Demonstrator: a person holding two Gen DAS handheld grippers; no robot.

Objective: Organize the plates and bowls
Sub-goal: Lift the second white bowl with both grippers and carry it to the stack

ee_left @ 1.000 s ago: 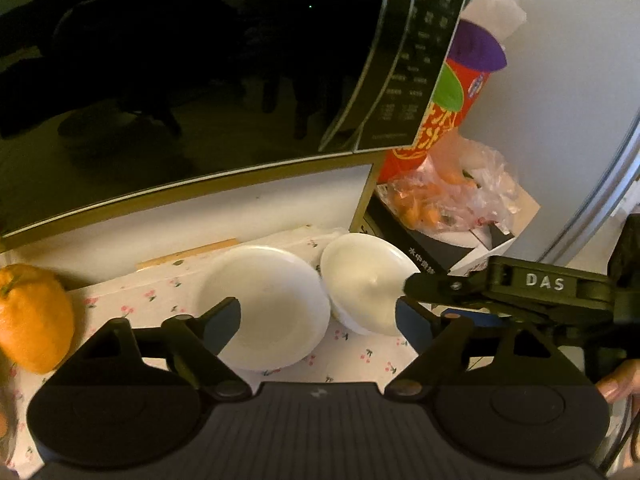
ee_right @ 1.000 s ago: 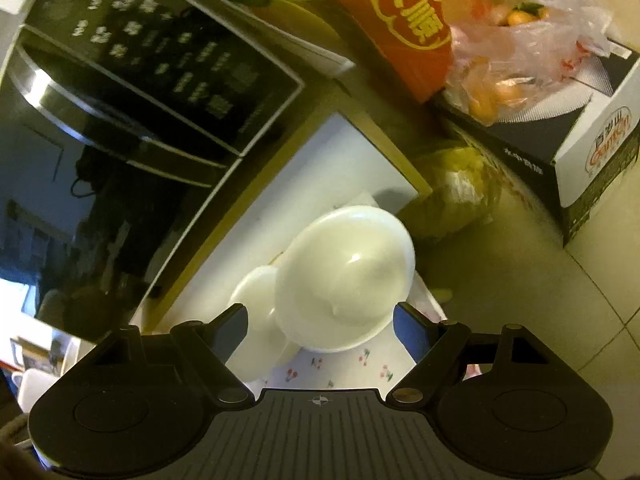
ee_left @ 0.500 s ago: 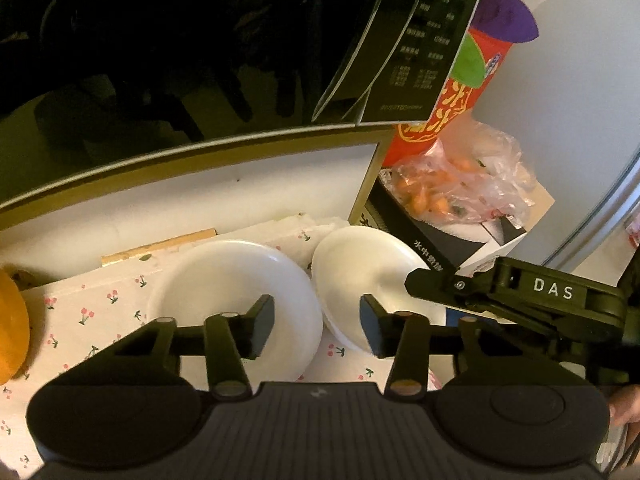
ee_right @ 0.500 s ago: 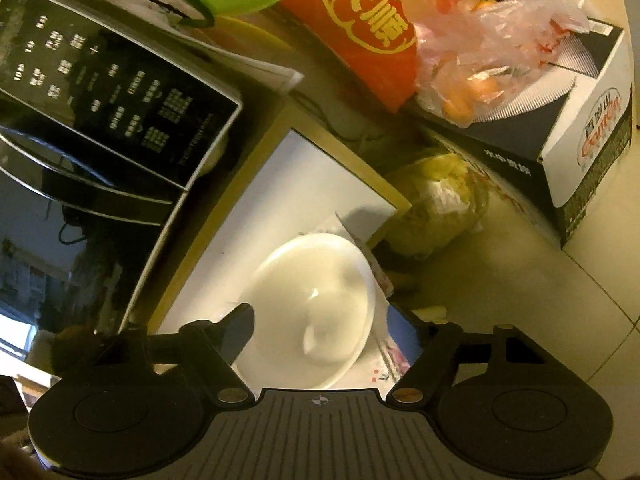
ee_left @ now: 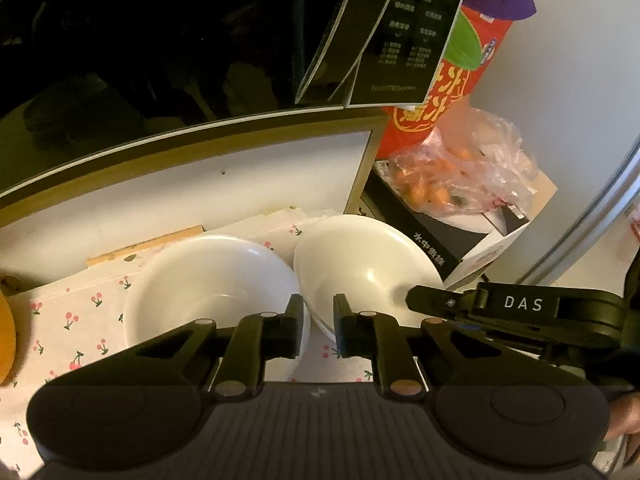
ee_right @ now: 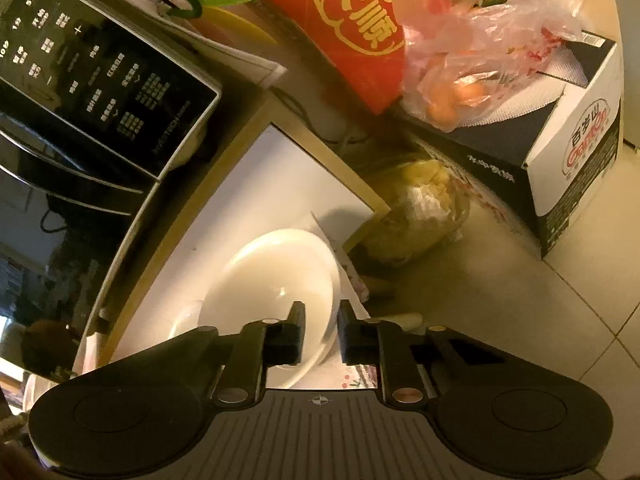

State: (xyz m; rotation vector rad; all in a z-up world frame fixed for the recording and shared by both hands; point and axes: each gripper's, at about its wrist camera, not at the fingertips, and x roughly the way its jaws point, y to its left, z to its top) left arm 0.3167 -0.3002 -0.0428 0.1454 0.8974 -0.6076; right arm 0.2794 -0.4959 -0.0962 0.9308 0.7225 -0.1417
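Two white bowls sit side by side on a cherry-print cloth [ee_left: 80, 320]. The rim between my left gripper's [ee_left: 318, 326] fingers is the right rim of the left bowl [ee_left: 208, 280], and the gripper is shut on it. The right bowl [ee_left: 360, 256] leans toward the left one. In the right wrist view my right gripper [ee_right: 322, 334] is shut on the near rim of that right bowl [ee_right: 272, 280], one finger inside it and one outside. The other bowl [ee_right: 184, 320] peeks out behind it. From the left wrist view the right gripper [ee_left: 416, 300] reaches in from the right.
A black microwave [ee_left: 160, 40] looms right behind the bowls on a white shelf. To the right stand a cardboard box [ee_right: 560, 152] carrying a plastic bag of small oranges [ee_left: 452, 180], a red tube [ee_left: 448, 80] and a yellowish bag [ee_right: 420, 208]. An orange [ee_left: 6, 340] lies at the far left.
Both grippers went from wide open to shut and sank toward the bowls. Each now has a bowl rim between its fingers.
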